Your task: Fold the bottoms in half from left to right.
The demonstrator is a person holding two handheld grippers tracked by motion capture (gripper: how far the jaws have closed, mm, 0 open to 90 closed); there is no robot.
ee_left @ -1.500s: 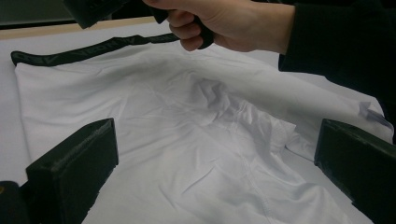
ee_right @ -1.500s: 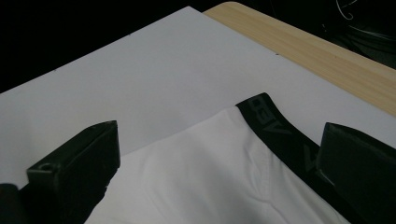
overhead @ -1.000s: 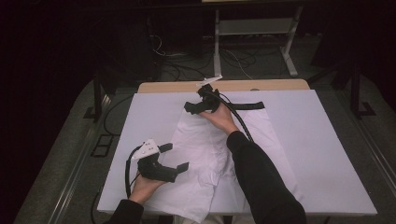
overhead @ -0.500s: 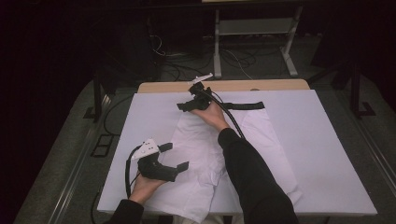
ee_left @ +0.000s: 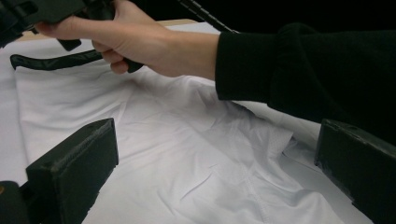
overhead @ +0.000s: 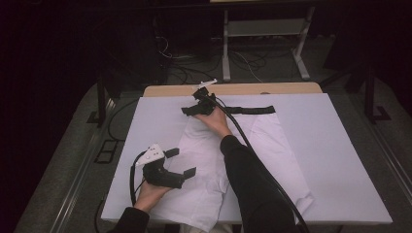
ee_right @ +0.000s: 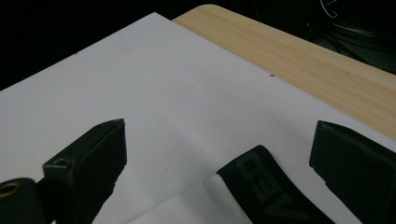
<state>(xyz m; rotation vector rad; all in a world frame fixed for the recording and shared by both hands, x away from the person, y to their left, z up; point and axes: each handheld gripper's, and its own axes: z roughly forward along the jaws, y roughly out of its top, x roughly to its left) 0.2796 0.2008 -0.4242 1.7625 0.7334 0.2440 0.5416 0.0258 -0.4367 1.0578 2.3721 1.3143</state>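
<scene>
A white garment (overhead: 214,160) with a black waistband (overhead: 252,110) lies flat on the white-covered table (overhead: 340,160), waistband at the far side. My right gripper (overhead: 190,103) hovers open at the waistband's left end; in the right gripper view the band's end (ee_right: 266,186) and the garment's corner (ee_right: 196,205) lie between its spread jaws (ee_right: 219,149). At the near left my left gripper (overhead: 180,161) stands open over the garment's left edge. The left gripper view looks across the wrinkled cloth (ee_left: 187,154) to the right hand (ee_left: 140,42) and the waistband (ee_left: 51,60).
A bare wooden strip (overhead: 272,89) of the table runs along the far edge. Beyond it stand a metal stand (overhead: 262,29) and loose cables on the dark floor. White cover lies bare on both sides of the garment.
My right gripper has moved left along the waistband to its left end. The left gripper has stayed where it was.
</scene>
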